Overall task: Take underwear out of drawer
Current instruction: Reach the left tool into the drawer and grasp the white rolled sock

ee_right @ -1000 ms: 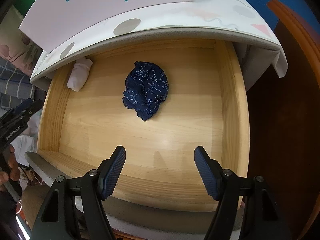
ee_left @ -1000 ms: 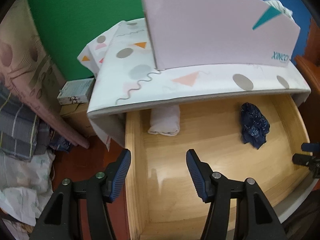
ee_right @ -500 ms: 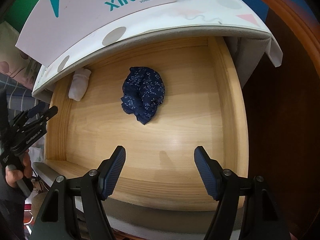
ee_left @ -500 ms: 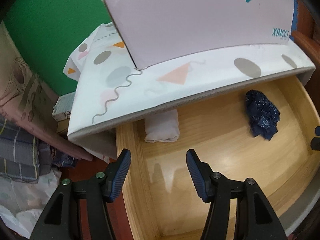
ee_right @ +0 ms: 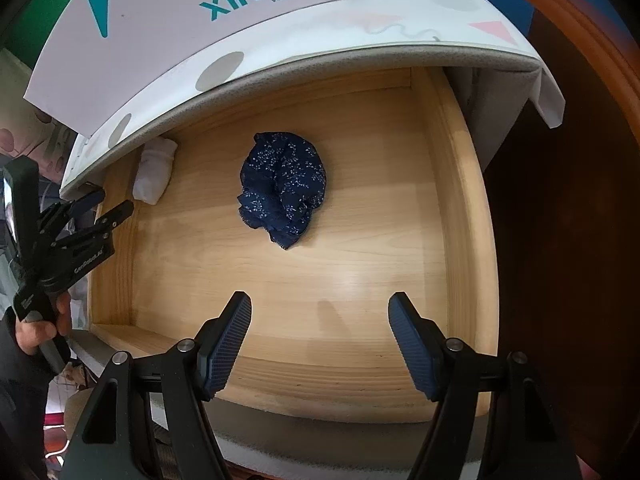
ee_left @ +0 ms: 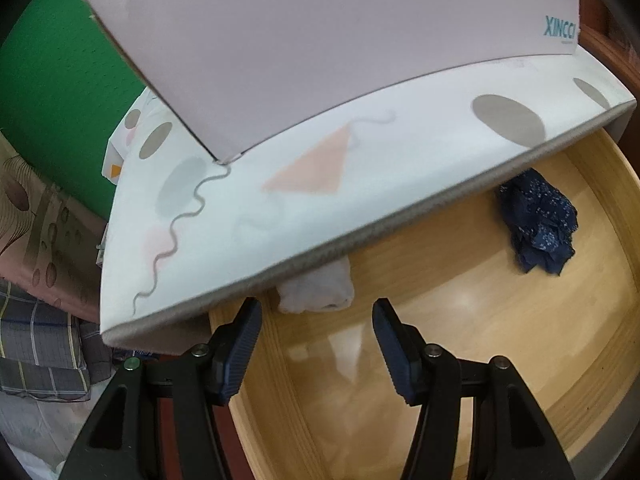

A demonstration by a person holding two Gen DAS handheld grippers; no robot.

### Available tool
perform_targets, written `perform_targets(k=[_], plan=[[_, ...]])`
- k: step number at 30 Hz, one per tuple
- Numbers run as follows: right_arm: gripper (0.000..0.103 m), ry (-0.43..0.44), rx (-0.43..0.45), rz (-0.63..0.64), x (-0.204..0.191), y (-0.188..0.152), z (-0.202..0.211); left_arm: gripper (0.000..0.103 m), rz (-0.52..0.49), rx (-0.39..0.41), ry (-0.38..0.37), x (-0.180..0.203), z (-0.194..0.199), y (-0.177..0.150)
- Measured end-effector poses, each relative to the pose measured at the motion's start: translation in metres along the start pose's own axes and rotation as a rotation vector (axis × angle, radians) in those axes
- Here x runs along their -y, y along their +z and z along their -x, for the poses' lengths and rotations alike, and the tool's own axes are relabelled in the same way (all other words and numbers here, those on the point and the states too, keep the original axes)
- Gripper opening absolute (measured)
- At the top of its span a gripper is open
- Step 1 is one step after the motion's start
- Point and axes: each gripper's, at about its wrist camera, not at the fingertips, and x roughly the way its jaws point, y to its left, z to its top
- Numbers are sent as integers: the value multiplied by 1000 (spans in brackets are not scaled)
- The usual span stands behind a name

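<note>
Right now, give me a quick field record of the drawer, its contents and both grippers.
drawer: open, wooden
navy underwear: crumpled, mid-floor, untouched
white roll: back left corner, partly under the top
left gripper: open, empty, over the left wall near the white roll
right gripper: open, empty, above the front of the drawer

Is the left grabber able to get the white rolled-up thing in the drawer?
Probably yes. The left gripper, jaws open and empty, sits just before the white roll with nothing between. The patterned top overhangs part of the roll, leaving only its front clear.
</note>
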Motion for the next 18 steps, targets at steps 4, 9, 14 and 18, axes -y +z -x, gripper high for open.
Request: perform_targets(k=[4, 9, 14, 18], plan=[[69, -4, -1, -2, -1, -2, -1, 59, -12, -11, -15, 0, -5, 3], [69, -7, 1, -4, -2, -2, 0, 59, -34, -18, -6, 0, -10, 7], [69, -7, 2, -14, 0, -1, 0, 59, -54, -23, 6, 7, -9, 4], [69, -11, 7, -30, 3, -1, 0, 59, -76, -26, 12, 14, -7, -1]])
